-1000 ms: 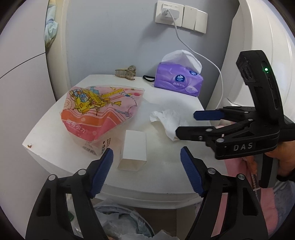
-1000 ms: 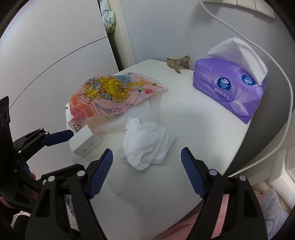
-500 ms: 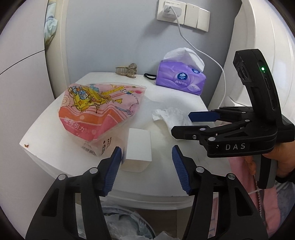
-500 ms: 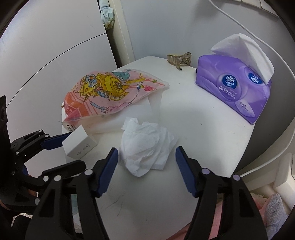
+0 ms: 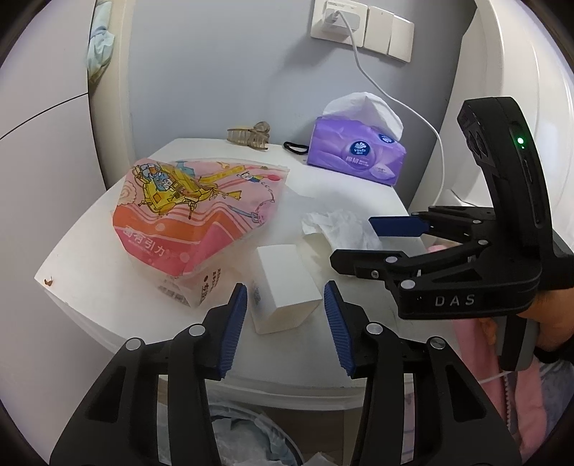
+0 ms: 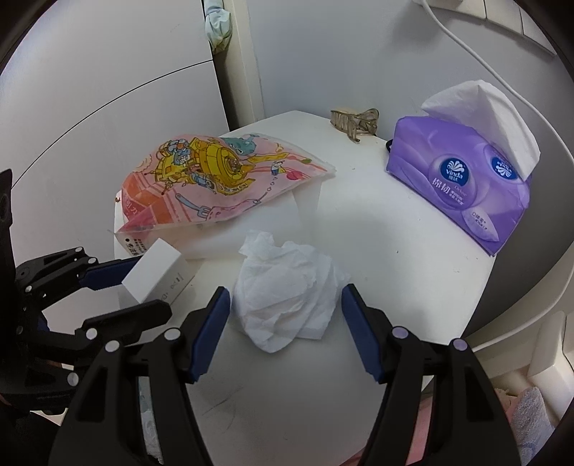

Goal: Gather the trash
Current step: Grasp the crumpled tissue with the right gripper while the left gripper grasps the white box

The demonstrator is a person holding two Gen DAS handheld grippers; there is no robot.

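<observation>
since the earlier frames, left gripper (image 5: 285, 324) jaws have been closing around the small white box (image 5: 285, 283) at lower centre, not yet touching. right gripper (image 6: 283, 333) brackets the crumpled tissue (image 6: 287, 304), ungripped. box: light, stiff; take its side faces.

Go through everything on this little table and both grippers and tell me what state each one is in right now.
left gripper: open, jaws just closing around the small white box, not pressing yet
right gripper: open, straddling the crumpled tissue
pink snack bag: lying flat, looks empty
purple tissue pack: open, sheet sticking up
charger: plugged in
</observation>
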